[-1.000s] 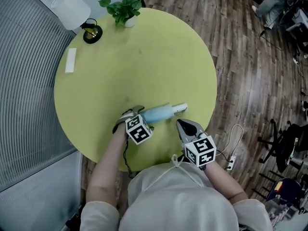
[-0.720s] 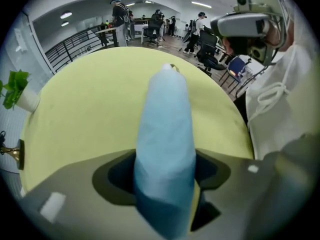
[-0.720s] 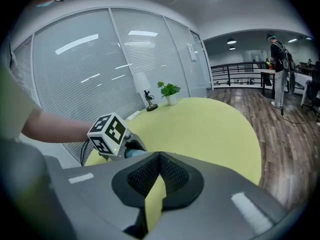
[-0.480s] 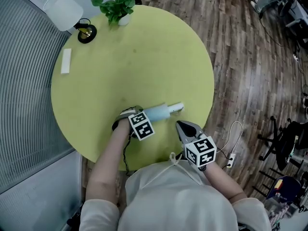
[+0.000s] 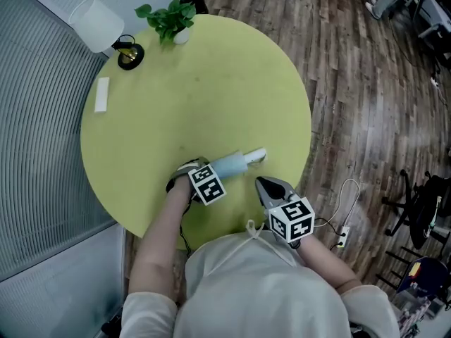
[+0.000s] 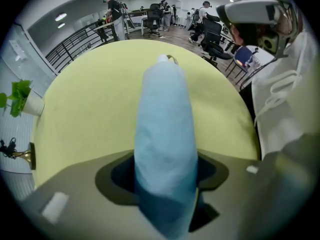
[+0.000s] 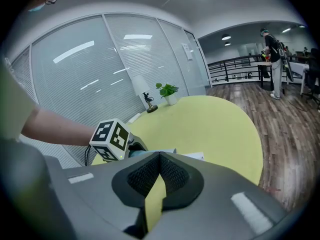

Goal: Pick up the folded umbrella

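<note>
The folded umbrella (image 5: 230, 165), light blue with a white handle end, lies on the round yellow-green table (image 5: 211, 83) near its front edge. My left gripper (image 5: 199, 168) points straight down over the umbrella's left end. In the left gripper view its jaws are closing, with the blue sleeve (image 6: 164, 129) filling the gap of the left gripper (image 6: 165, 176) and the pads against its sides. My right gripper (image 5: 263, 184) hovers just right of the umbrella at the table's edge; in the right gripper view the right gripper (image 7: 159, 159) is shut on nothing.
At the table's far side stand a potted plant (image 5: 169, 20), a white-shaded lamp (image 5: 96, 24) on a brass base and a small white block (image 5: 102, 94). Wooden floor lies to the right, with a cable and power strip (image 5: 343, 236) and an office chair (image 5: 423, 206).
The left gripper has tipped slightly over the umbrella's end. The umbrella and the right gripper have stayed in place.
</note>
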{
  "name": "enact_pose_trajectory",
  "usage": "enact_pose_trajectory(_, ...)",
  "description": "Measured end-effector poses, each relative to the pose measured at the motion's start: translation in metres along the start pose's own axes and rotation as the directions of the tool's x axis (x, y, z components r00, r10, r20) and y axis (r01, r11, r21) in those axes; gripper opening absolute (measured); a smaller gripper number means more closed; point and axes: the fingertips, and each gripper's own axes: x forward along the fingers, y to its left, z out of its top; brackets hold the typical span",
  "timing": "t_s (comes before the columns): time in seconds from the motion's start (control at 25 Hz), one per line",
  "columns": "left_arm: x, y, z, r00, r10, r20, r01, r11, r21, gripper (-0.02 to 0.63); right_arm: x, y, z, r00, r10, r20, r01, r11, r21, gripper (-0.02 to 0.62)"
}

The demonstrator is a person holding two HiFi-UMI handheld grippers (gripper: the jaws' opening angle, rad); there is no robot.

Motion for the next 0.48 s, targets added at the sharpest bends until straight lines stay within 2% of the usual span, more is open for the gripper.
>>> enact_pose_trajectory(0.28,-0.002,-0.001,-0.002,0.998,0.065,-0.024,-0.066,0.998,-0.012,0.279,-0.011,-0.003,-0.001,1.000,-0.018,0.009,0.018,1.000,-0.020,-0.002)
enact_pose_trajectory(0.48,-0.019,-0.007,0.006,0.992,0.121,0.046,-0.116,0.990,-0.083,0.281,-0.021,0.002,0.003,0.999,-0.015,0.032,0.016,0.999,-0.043,-0.002)
